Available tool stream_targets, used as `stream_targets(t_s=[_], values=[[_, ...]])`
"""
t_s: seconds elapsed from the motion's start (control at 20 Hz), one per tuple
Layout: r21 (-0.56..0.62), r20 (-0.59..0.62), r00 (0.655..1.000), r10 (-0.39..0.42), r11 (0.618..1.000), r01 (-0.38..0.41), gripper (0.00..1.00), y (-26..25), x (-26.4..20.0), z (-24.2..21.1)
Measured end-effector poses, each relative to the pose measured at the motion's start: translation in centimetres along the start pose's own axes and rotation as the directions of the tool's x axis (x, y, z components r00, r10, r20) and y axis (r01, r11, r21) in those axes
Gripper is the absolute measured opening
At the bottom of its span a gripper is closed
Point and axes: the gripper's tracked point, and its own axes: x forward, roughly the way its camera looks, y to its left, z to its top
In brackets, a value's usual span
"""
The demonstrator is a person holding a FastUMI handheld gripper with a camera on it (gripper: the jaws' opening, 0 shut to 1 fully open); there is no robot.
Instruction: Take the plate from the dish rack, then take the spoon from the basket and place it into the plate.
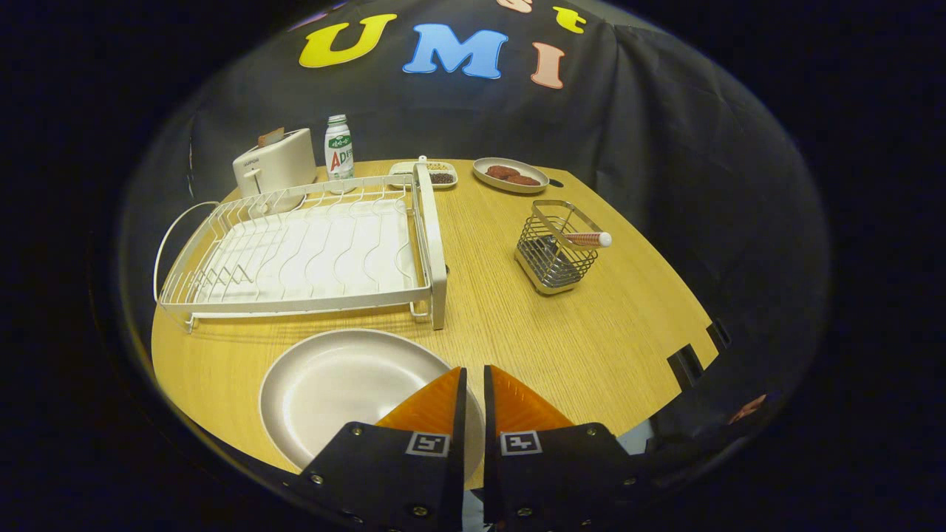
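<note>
Hand-held gripper (pixel 473 377) low in the foreground, pointing forward and a little downward over the near part of the tabletop (pixel 591 332). Fingers (pixel 436 406) drawn nearly together, only a thin slit left between the inner edges, tips level with one another. Nothing pinched between them. Left fingertip lying over the right rim of the plate (pixel 332 391), whether touching it or hovering above cannot be told. Square marker on each finger base.

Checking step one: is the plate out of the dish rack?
Out. The plate lies flat on the table before the empty dish rack; fingers nearly closed, holding nothing.
</note>
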Motion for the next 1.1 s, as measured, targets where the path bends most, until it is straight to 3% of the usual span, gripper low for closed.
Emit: stream_targets(t_s=[0.85,1.05,1.1], values=[[0.015,0.026,1.000,-0.008,1.000,0.007,0.11,-1.6,-0.1,1.4],[0.038,0.055,0.997,-0.049,0.998,0.046,0.11,-4.1,-0.1,3.0],[0.046,0.064,0.996,-0.058,0.997,0.055,0.22,-4.9,0.0,3.4]])
